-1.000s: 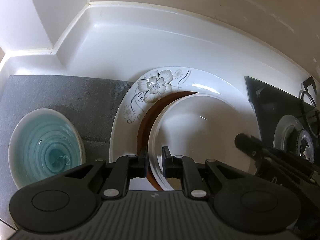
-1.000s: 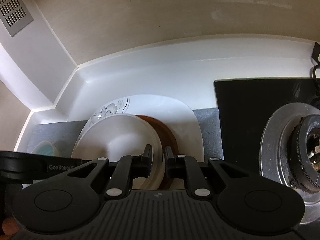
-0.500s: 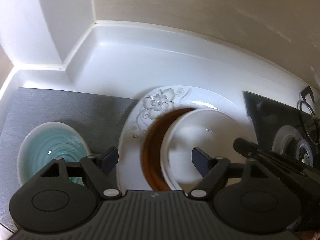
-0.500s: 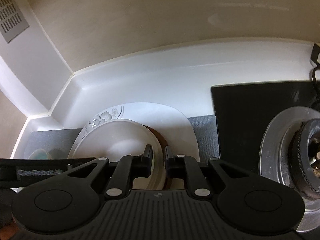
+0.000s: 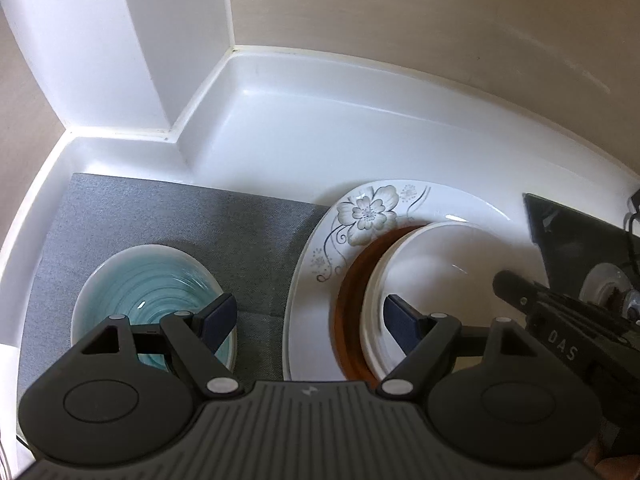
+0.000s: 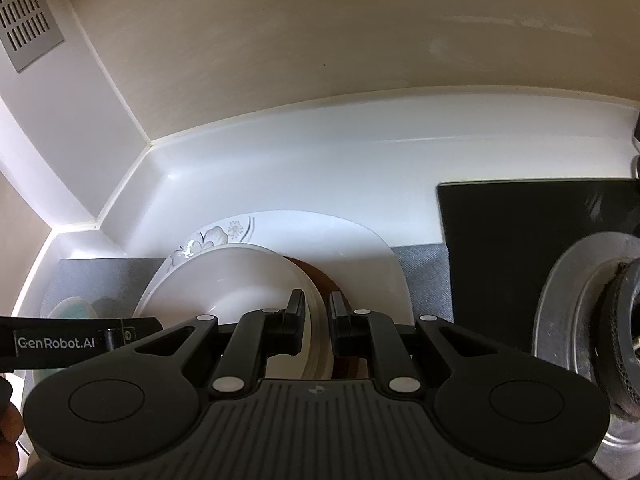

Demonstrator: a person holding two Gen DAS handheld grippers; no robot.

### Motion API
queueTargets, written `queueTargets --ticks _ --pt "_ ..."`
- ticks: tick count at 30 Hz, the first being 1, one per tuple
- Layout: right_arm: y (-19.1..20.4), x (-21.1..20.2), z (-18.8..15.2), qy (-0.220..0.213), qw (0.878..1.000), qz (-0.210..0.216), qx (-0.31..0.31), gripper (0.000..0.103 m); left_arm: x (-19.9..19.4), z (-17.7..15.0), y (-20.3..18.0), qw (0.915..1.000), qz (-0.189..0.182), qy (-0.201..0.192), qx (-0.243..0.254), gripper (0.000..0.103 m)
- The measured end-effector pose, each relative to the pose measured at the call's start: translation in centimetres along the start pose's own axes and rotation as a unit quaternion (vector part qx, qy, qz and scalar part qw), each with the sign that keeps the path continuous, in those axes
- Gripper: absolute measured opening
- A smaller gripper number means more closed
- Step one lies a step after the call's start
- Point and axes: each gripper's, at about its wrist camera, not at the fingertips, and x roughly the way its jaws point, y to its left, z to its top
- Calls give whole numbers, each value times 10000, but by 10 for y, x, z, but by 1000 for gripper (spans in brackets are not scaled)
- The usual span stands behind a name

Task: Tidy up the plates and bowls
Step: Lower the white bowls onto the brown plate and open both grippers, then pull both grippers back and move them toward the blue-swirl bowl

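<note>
A white bowl (image 5: 436, 264) sits in a brown plate (image 5: 350, 292), which lies on a large white floral plate (image 5: 368, 212). A teal-glazed bowl (image 5: 148, 288) stands on the grey mat to the left. My left gripper (image 5: 308, 320) is open and empty, raised between the teal bowl and the stack. My right gripper (image 6: 318, 320) is shut on the right rim of the white bowl (image 6: 240, 276); the brown plate (image 6: 316, 276) and the floral plate (image 6: 320, 232) show beneath it.
A grey mat (image 5: 200, 216) covers the white counter (image 5: 360, 128) in a wall corner. A black stove top (image 6: 520, 232) with a metal burner (image 6: 592, 300) lies to the right. A vent grille (image 6: 24, 16) is on the left wall.
My left gripper let go of the white bowl's left rim, opened wide, then lifted and drew back to the left. My right gripper stays shut on the bowl's right rim.
</note>
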Motion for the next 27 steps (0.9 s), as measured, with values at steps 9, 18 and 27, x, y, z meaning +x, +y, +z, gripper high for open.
queueTargets --ticks 9,18,27 --pt "-12 -35 -5 -147 9998 54 133 54 -30 -8 6 9991 -242 -265 -205 103" --pt "-17 -129 -41 -594 9970 502 -13 78 -88 -51 7 9972 -334 -656 -137 103" --pt "-7 -186 -92 -640 9941 694 -535 81 -139 -135 1 9949 90 -1000 2 103"
